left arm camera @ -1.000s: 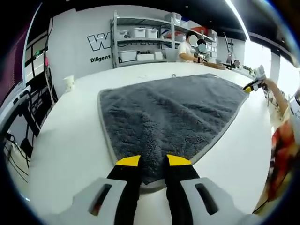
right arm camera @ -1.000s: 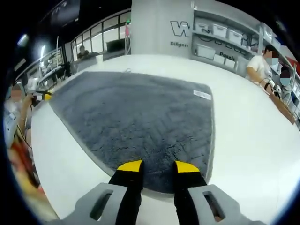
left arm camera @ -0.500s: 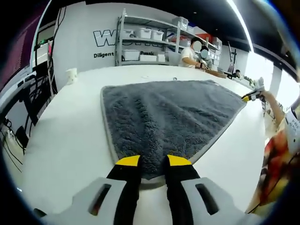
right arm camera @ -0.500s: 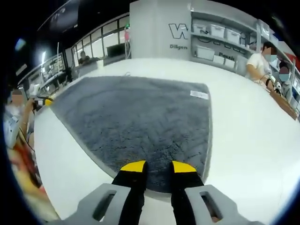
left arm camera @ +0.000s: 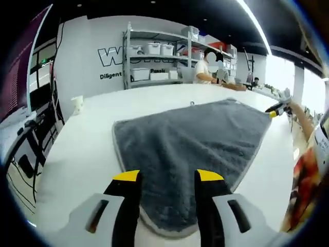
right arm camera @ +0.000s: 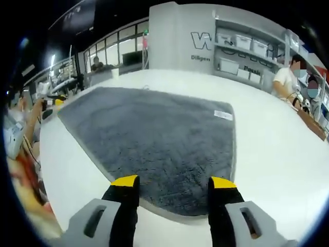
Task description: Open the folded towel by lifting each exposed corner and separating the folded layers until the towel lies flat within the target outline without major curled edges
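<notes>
Now both my grippers, left gripper point(left arm camera: 167, 177) and right gripper point(right arm camera: 172, 182), stand released over near corners of the grey towel point(right arm camera: 154, 136), which lies spread on the white table point(right arm camera: 272, 149). Pulling away carelessly, I risk a jaw snagging the pile and curling an edge.

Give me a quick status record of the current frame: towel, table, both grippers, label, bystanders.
towel: grey towel spread flat on the table, no folded layers visible
table: white table, towel on it
left gripper: left gripper open, jaws either side of a towel corner, not clamped
right gripper: right gripper open, jaws at the near towel corner, not clamped
label: white label near the towel's far right corner in the right gripper view
bystanders: people by the shelving
target outline: cannot tell
</notes>
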A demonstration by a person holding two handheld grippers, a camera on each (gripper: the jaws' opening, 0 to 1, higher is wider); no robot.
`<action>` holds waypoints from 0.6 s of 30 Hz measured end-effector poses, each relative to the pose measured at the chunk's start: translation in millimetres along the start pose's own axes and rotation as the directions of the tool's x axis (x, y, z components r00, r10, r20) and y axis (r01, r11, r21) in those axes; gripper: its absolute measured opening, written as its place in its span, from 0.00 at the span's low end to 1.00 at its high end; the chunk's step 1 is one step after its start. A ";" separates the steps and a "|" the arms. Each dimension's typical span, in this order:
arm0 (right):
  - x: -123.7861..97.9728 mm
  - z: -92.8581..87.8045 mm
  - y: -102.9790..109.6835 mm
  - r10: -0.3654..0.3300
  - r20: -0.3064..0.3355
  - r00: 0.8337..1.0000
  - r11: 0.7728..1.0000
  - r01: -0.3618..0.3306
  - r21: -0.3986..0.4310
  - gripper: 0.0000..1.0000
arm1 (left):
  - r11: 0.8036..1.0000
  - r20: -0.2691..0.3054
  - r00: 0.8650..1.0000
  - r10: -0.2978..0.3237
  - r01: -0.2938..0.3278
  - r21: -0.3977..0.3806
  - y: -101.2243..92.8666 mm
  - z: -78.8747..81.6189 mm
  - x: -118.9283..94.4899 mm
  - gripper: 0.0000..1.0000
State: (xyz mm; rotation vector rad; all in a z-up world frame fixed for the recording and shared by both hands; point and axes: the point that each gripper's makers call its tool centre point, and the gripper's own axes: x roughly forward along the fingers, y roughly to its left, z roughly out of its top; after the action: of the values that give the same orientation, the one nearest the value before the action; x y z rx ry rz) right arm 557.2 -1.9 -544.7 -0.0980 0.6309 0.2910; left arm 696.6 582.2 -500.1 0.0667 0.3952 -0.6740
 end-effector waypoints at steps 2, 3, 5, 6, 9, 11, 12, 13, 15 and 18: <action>-0.8 3.4 1.7 -0.004 0.009 1.000 1.000 0.004 -0.007 0.59 | 1.000 0.013 1.000 -0.011 0.012 -0.016 8.4 10.9 11.0 0.41; -1.0 4.6 2.4 -0.008 0.011 1.000 1.000 0.009 -0.010 0.63 | 1.000 0.012 1.000 -0.013 0.013 -0.019 13.2 14.7 17.2 0.41; -1.8 7.4 3.4 -0.017 0.023 1.000 1.000 0.017 -0.021 0.68 | 1.000 0.010 1.000 -0.005 0.006 -0.022 23.0 22.0 30.1 0.41; -2.1 8.4 4.5 -0.017 0.029 0.999 1.000 0.018 -0.024 0.70 | 1.000 0.012 1.000 0.001 0.000 -0.020 28.1 25.9 35.8 0.41; -1.6 8.4 8.6 -0.016 0.029 0.999 0.999 0.017 -0.037 0.76 | 0.999 0.039 0.999 0.012 -0.010 -0.040 44.3 39.5 53.5 0.41; -1.2 7.8 12.1 -0.014 0.024 1.000 0.998 0.015 -0.053 0.78 | 0.997 0.038 0.999 0.022 -0.019 -0.070 56.3 43.5 65.5 0.41; -1.2 7.8 14.8 -0.009 0.022 1.000 0.998 0.011 -0.060 0.78 | 0.997 0.038 0.999 0.024 -0.021 -0.075 59.4 44.5 69.2 0.40; -1.3 8.2 15.9 -0.007 0.022 1.000 0.998 0.008 -0.061 0.78 | 0.996 0.049 0.998 0.033 -0.029 -0.090 64.8 46.9 75.9 0.39; -1.3 9.2 18.0 0.000 0.025 1.000 0.998 0.002 -0.062 0.77 | 0.993 0.055 0.998 0.029 -0.023 -0.114 69.6 48.8 85.6 0.35; -0.5 10.0 19.7 -0.001 0.023 1.000 0.998 0.003 -0.063 0.77 | 0.990 0.054 0.994 0.092 -0.085 -0.114 90.6 50.4 99.7 0.32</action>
State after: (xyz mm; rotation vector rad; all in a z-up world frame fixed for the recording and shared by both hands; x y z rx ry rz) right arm 556.6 18.7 -536.4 -0.1557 0.5987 0.3096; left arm 840.4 584.3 -497.2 -0.0421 0.3699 -0.5636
